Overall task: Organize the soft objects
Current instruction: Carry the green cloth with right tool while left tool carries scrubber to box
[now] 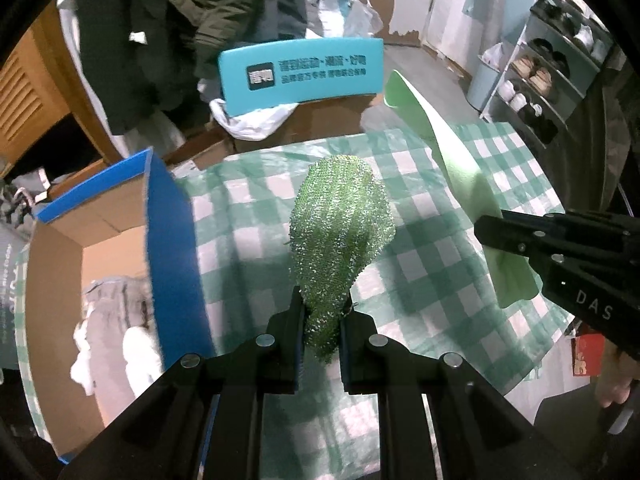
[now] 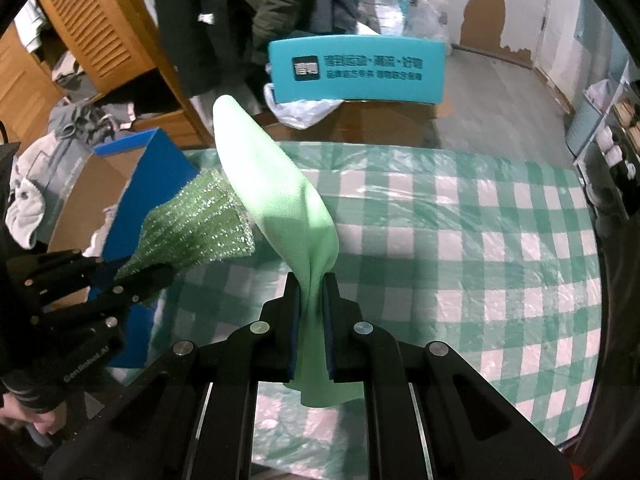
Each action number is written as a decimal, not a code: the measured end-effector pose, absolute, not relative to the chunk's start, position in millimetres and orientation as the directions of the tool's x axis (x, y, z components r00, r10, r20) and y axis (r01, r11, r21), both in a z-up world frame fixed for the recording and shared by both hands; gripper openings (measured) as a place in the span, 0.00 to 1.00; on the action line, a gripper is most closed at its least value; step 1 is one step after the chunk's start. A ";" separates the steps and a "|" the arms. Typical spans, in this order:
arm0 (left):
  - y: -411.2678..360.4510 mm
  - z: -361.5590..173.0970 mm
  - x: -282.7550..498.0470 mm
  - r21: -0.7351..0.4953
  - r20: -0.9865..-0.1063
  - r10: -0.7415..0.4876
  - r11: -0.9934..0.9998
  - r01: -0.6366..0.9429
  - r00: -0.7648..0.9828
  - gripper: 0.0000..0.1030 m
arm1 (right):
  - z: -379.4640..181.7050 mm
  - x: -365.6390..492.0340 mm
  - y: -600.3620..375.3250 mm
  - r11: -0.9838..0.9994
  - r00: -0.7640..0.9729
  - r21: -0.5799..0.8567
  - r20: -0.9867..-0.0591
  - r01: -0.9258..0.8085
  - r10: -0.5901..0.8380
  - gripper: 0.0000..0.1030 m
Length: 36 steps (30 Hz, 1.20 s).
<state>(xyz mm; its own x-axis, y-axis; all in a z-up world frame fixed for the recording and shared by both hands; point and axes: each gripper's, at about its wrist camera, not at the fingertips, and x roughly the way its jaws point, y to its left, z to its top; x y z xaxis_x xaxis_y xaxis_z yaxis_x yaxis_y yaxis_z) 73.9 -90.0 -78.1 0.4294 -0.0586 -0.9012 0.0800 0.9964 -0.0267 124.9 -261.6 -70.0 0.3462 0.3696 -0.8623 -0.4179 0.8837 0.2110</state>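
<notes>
Pinching the narrow end of a glittery green scrubber (image 1: 340, 232), the left claw (image 1: 320, 344) is clenched on it; the scrubber stands up above the checked tabletop (image 1: 440, 280), fanning toward 12 o'clock. In the right wrist view the same scrubber (image 2: 196, 224) juts in from 9 o'clock, its far edge just beside a pale green cloth (image 2: 276, 192). The right claw (image 2: 312, 324) is clamped on that cloth, which rises twisted from between the pads and leans toward 11 o'clock, a loose tail hanging below. At 9 o'clock of the left view sits an open cardboard box (image 1: 172, 248) with a blue flap, white fluffy things inside. Beyond the tabletop, at 12 o'clock, a teal sign (image 1: 300, 74) leans on brown cartons.
</notes>
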 end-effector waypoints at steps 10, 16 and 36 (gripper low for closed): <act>-62.0 -50.7 47.9 0.000 -0.875 -0.021 0.999 0.043 0.484 0.13 | -50.2 109.8 -228.2 0.849 0.344 0.211 -0.846 -0.485 0.407 0.09; -46.3 -41.6 38.8 -0.010 -0.863 -0.023 1.000 0.029 0.504 0.13 | -45.4 104.7 -208.9 0.831 0.332 0.213 -0.844 -0.513 0.421 0.09; 29.2 -29.9 17.5 -0.046 -0.841 0.010 0.995 -0.090 0.541 0.13 | -29.1 99.5 -122.4 0.766 0.291 0.213 -0.837 -0.607 0.464 0.09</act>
